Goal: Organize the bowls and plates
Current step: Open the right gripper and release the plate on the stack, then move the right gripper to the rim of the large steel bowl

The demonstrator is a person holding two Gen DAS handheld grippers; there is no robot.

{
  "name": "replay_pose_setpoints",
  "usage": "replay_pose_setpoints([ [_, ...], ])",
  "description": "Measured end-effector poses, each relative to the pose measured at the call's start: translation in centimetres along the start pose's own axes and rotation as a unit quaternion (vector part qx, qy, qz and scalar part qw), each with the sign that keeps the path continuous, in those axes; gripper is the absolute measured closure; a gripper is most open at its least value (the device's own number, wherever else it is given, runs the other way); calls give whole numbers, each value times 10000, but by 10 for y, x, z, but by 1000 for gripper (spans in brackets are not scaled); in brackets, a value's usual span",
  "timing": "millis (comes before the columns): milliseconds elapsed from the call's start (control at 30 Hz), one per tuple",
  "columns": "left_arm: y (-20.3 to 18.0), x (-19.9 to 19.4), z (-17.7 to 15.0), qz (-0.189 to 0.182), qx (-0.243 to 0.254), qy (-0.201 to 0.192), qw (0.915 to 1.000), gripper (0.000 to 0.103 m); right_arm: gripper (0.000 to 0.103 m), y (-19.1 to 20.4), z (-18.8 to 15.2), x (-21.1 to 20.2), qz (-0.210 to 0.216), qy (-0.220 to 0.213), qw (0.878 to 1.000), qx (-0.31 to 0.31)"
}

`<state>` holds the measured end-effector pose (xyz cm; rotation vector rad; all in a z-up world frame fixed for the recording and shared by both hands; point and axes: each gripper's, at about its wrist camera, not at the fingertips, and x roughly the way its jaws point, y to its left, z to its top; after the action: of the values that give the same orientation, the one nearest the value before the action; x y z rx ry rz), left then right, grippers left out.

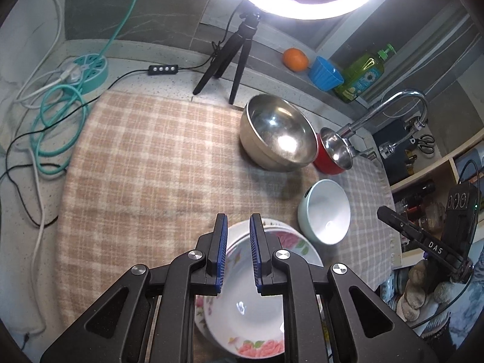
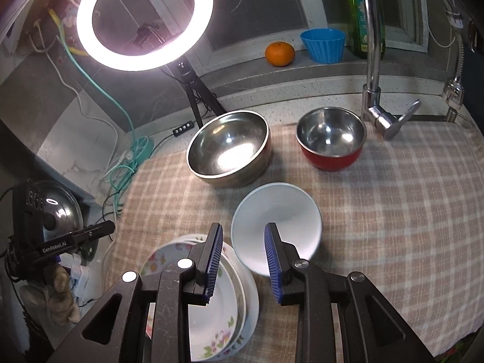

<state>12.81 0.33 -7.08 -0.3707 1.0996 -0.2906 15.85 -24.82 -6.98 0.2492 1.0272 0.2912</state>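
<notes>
my left tongs point(image 1: 238, 251) hang over the stack of floral plates point(image 1: 242, 299) at 6 o'clock on the checked cloth point(image 1: 145, 163), jaws at a narrow gap, gripping nothing. my right tongs point(image 2: 243, 264) are spread wider, empty, left pad above the plates' rim, white bowl point(image 2: 276, 227) showing between the pads at 12. large steel bowl point(image 2: 228, 148) sits at 11 o'clock beyond it, red steel-lined bowl point(image 2: 331, 137) at 1, near the faucet point(image 2: 373, 60). ring light point(image 2: 145, 18) glares at 10.
</notes>
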Motion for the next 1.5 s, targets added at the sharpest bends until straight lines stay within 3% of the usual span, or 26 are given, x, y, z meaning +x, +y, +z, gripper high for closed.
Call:
replay_pose_setpoints([
  [467,-15,45,54,-275,-98,206,9994,83,74,-13,49,46,434,289,9970,574],
  [667,-14,71,71,-245,-189,360,9989,82,74,-21,68,72,401,427,9954,757],
  [867,-10,91,87,-184,-252,433,9986,74,74,-31,81,99,433,594,9924,985],
  [1500,-1,137,112,2,-350,680,9971,74,74,-39,102,141,134,750,9916,1048],
])
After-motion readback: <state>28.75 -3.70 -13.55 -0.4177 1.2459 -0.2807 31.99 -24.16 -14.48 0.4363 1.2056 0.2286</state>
